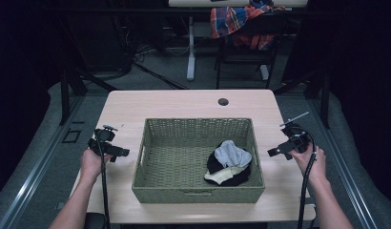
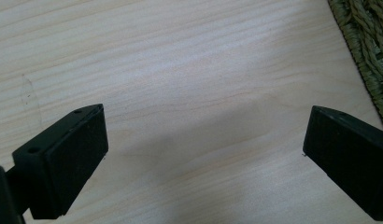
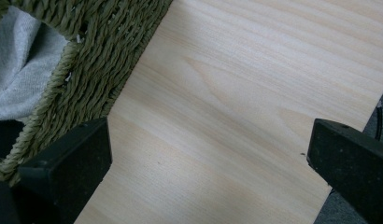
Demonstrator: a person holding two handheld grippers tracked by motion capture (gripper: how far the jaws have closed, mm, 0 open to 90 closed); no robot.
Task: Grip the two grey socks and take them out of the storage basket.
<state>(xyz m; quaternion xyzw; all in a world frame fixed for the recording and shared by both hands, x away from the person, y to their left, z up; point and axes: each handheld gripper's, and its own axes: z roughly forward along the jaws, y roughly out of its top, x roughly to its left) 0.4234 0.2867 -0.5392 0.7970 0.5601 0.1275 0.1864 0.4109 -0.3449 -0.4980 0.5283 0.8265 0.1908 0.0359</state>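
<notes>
A green woven basket stands in the middle of the light wooden table. In its right half lies a small heap of cloth: a grey piece on top of black and cream pieces. My left gripper is held over the table just left of the basket, jaws wide apart with bare wood between them. My right gripper hovers right of the basket, also open and empty. The basket's woven rim and grey cloth appear at the upper left of the right gripper view.
A round cable hole sits near the table's far edge. Behind the table stands a chair draped with a plaid cloth, beside a white desk leg. The table's right edge lies close to my right gripper.
</notes>
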